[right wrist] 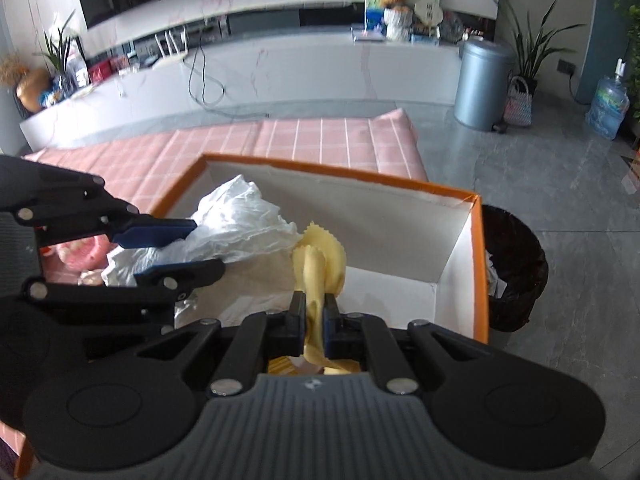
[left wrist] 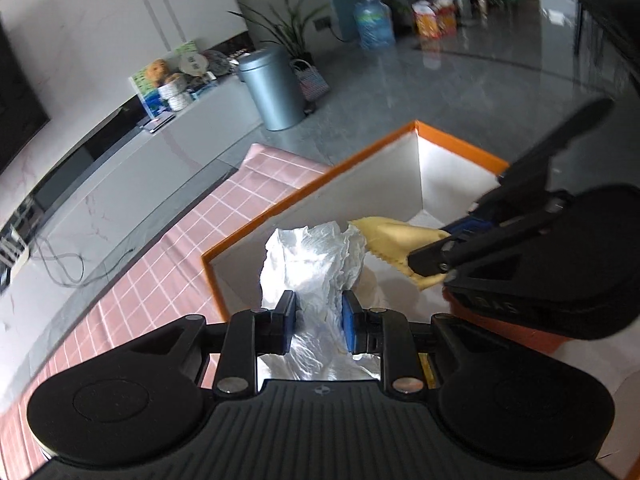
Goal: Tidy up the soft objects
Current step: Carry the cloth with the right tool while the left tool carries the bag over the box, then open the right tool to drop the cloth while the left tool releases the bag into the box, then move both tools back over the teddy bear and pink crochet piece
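Note:
My left gripper is shut on a crumpled white plastic bag, which bulges past its blue pads above the orange-rimmed white box. In the right wrist view the same bag hangs from the left gripper over the box's left end. My right gripper is shut on a yellow cloth with zigzag edges, held over the box interior. From the left wrist the yellow cloth shows pinched in the right gripper, just right of the bag.
The box stands on a pink checked cloth over a table. A pink soft item lies left of the box, behind the left gripper. A dark waste bin stands on the floor by the box's right end. A grey metal bin stands farther off.

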Demonstrator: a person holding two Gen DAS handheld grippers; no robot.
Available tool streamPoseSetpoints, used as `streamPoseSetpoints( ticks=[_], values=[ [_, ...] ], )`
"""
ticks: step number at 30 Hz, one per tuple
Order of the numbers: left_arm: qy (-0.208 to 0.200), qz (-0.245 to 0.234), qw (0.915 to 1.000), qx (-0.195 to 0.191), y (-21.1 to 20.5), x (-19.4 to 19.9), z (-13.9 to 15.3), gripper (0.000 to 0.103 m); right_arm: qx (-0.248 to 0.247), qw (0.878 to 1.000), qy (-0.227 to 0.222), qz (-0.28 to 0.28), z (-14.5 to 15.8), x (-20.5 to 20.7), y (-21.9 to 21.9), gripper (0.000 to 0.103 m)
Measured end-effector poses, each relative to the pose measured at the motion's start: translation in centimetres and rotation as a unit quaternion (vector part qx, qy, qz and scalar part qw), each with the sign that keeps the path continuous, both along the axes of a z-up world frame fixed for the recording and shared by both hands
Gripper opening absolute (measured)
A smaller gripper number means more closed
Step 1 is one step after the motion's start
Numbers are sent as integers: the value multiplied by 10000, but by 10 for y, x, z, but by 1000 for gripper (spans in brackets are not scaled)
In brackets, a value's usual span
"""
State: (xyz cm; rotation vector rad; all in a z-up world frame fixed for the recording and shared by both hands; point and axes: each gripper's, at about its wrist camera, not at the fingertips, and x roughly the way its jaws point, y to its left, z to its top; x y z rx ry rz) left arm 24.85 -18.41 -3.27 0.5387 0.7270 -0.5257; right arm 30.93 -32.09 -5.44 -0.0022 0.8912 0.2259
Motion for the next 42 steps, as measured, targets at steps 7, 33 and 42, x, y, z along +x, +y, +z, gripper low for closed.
streamPoseSetpoints(
  ticks=[7,33,42],
  values=[
    [238,-368,9983,394,-11,10,-23,28,-33,9993,367,34,-18,20,4,10],
    [-380,-355,9965,649,1,-10,-12,82,-354,9993,149,19,9,1,7,70],
    [-534,-43,9986,-43,27,-39,25,83,-378,9984,-358,-228,36,-47,8,76]
  ],
)
